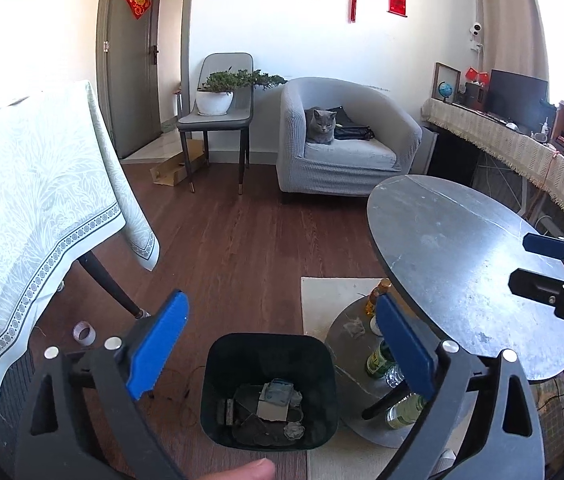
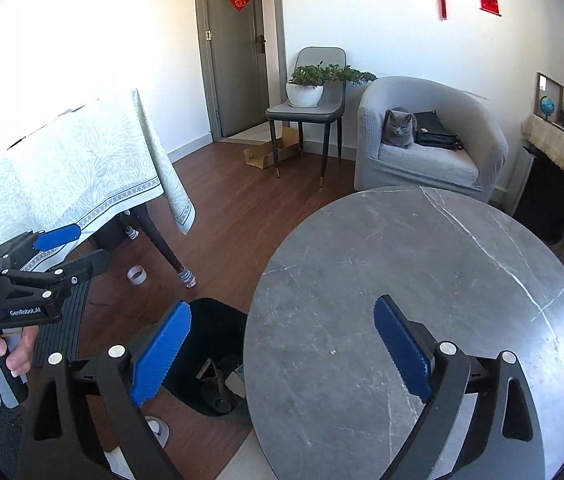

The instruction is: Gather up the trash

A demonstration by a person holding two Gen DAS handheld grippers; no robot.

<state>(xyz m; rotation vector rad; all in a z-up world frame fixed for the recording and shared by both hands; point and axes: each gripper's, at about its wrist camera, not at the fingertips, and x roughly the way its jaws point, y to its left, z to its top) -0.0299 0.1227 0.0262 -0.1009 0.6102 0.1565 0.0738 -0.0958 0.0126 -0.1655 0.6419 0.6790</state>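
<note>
While both grippers gape wide and empty, left gripper (image 1: 282,360) hovers above the trash bin (image 1: 269,392). Bin stands upright, mouth up, trash inside; right gripper (image 2: 282,356) sits right of bin over the round table (image 2: 442,280).

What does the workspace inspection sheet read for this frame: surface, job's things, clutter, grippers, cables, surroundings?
Surface: round grey table, top bare.
Job's things: black bin on the floor, scraps inside.
Clutter: bottles on the lower shelf; tape roll on the floor.
Grippers: left gripper open above the bin, empty; right gripper open over the table edge, empty.
Cables: thin wire on the floor beside the bin.
Surroundings: cat on the armchair; plant on a chair.
</note>
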